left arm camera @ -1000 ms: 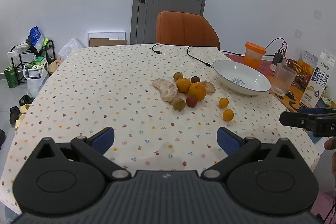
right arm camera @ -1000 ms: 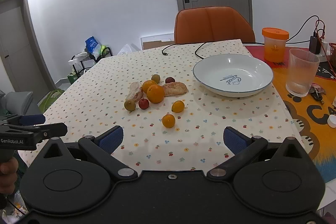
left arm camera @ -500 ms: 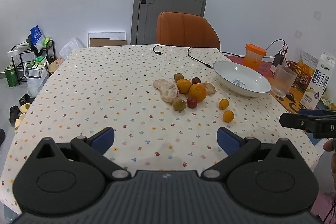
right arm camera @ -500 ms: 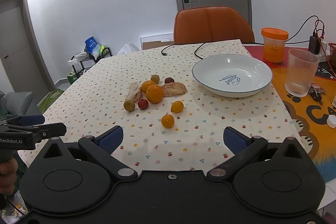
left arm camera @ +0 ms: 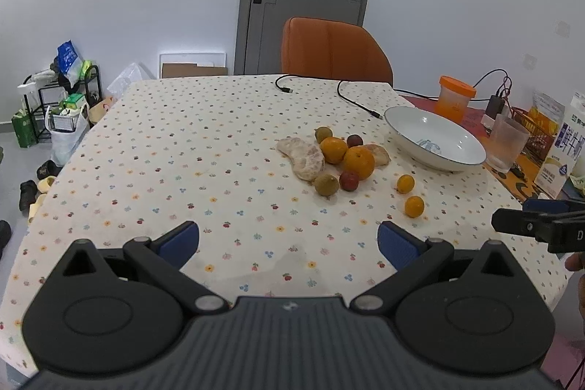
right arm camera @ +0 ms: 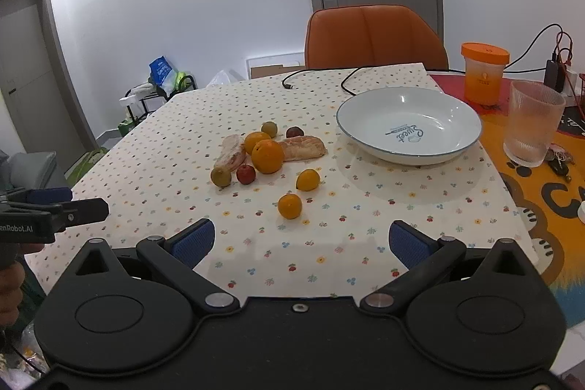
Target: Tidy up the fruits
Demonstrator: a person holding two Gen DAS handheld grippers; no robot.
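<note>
Jaws on both the left gripper (left arm camera: 289, 240) and the right gripper (right arm camera: 302, 240) stand spread wide with nothing between them, each held over the near edge of the surface (left arm camera: 175, 148), whose left half is bare dotted cloth with open room. Past the middle the fruit cluster (right arm camera: 256, 152) lies packed together, the big orange (right arm camera: 267, 156) touching a peeled pomelo segment (right arm camera: 302, 148), while two small oranges (right arm camera: 289, 205) sit apart, nearer the jaws. Further right the empty white bowl (right arm camera: 457, 148) rests near the cloth's right edge, just beside a ribbed glass (right arm camera: 532, 123) on the orange mat.
</note>
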